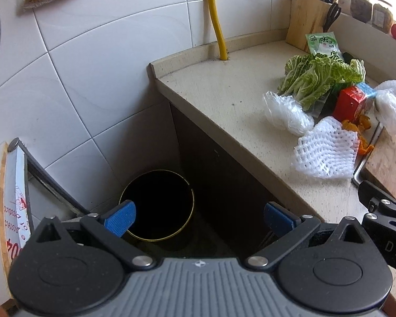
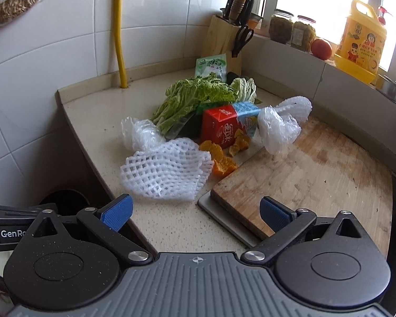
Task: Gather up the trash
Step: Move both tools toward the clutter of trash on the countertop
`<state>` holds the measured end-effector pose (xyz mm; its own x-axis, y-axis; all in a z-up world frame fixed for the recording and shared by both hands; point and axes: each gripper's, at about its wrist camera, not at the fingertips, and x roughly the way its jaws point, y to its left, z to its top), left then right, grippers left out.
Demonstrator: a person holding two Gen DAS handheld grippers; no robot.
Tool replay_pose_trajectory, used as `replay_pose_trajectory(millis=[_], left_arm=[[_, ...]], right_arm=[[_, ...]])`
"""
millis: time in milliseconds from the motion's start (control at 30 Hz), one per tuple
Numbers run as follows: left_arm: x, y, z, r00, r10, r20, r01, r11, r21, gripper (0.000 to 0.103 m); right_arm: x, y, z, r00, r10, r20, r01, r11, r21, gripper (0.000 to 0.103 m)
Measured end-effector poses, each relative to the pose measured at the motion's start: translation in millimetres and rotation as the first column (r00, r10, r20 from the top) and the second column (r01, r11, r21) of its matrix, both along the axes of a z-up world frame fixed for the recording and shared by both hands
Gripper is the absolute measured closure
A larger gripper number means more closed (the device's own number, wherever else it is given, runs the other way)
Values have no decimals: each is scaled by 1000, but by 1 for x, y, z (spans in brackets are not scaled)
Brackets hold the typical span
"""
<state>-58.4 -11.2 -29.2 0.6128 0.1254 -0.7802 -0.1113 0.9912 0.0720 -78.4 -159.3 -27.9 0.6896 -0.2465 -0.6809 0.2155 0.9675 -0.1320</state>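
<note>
The left gripper (image 1: 199,219) is held spread and empty above the round black trash bin (image 1: 157,206) on the floor beside the beige stone desk (image 1: 224,100). The right gripper (image 2: 195,212) is likewise parted and empty over the desk edge, near the white foam fruit net (image 2: 166,173). Orange peels (image 2: 224,165), a red drink carton (image 2: 221,129) and 2 crumpled clear plastic bags (image 2: 276,130) are piled just behind it.

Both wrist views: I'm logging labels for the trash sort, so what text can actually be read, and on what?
"GenRo", cut off at the frame edge: on the left tongs' body.
"DA", cut off: on the right tongs' body.
"protect", partial, red: on the printed board at left.
Red carton, green packet, yellow jug: Chinese print, too blurred to read.
</note>
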Motion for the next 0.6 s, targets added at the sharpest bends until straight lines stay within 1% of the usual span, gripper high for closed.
replay_pose_trajectory(millis=[600], left_arm=[[-1,-1,-9,999,-5,-42,5,1000,0,2]], right_arm=[[-1,-6,-9,999,5,-49,-4,1000,16,0]])
